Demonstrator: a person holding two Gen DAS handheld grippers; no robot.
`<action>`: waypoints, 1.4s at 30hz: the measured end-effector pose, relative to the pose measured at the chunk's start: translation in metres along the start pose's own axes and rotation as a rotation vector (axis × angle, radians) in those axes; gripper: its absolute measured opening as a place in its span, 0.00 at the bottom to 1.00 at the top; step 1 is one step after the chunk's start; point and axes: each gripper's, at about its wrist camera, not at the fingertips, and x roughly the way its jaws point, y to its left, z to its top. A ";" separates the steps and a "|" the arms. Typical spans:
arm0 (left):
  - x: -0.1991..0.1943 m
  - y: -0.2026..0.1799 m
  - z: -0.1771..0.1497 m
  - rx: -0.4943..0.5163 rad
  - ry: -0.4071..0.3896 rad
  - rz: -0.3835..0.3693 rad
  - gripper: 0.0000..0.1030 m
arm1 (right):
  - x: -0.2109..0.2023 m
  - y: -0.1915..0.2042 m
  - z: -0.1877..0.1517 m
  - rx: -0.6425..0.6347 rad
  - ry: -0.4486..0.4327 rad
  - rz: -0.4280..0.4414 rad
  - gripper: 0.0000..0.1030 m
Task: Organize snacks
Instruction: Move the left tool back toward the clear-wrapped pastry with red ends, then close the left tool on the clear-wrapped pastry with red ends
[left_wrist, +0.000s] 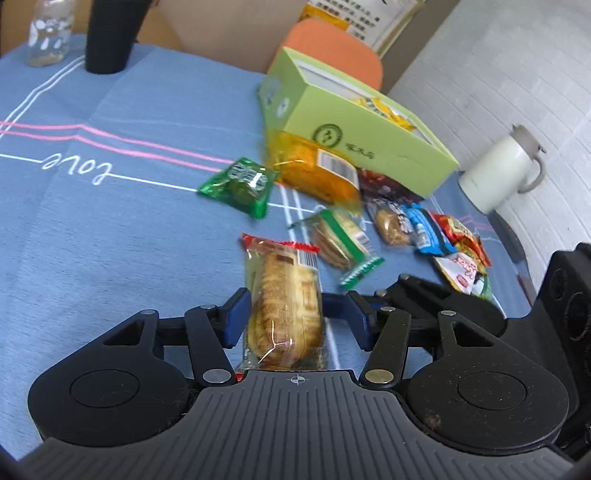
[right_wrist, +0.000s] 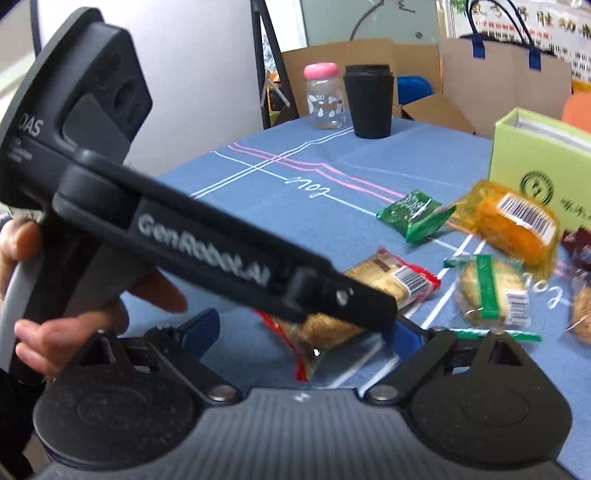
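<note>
**Inspector:** State of the left hand-held gripper (left_wrist: 286, 317)?

**Assistant:** Clenched on a clear pastry packet with red ends (left_wrist: 280, 273). A blue pad presses each long side of it. The packet points away from the camera and sits low over the table (left_wrist: 110, 240), towards its near edge. A hand (right_wrist: 66, 332) grips the handle.

**Inspector:** The right hand-held gripper (right_wrist: 303, 332)?

**Assistant:** Released, jaws wide and nothing held. It stands just beside the left one, which crosses its view and partly hides one pad.

**Inspector:** Remaining snacks?

**Assistant:** All loose on the blue cloth beyond the grippers. A green-banded biscuit packet (left_wrist: 340, 240) lies nearest, then a small green packet (left_wrist: 240, 186) and an orange packet (left_wrist: 317, 173). More packets are bunched towards the right edge, blurred.

**Inspector:** The container?

**Assistant:** An open light-green box (left_wrist: 369, 147) stands by the far right edge with yellow packets inside, and the orange packet touches its side. A black cup (right_wrist: 369, 107) and a pink-lidded jar (right_wrist: 325, 99) stand at the far edge, well apart from the snacks.
</note>
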 end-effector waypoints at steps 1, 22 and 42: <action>0.003 -0.006 -0.002 0.005 0.005 -0.010 0.37 | -0.007 -0.003 -0.002 -0.006 -0.006 -0.010 0.91; 0.043 -0.108 -0.011 0.016 0.039 0.099 0.61 | -0.078 -0.049 -0.066 0.149 -0.065 -0.250 0.90; 0.043 -0.102 -0.018 0.132 0.050 -0.004 0.12 | -0.082 -0.044 -0.061 0.099 -0.060 -0.250 0.63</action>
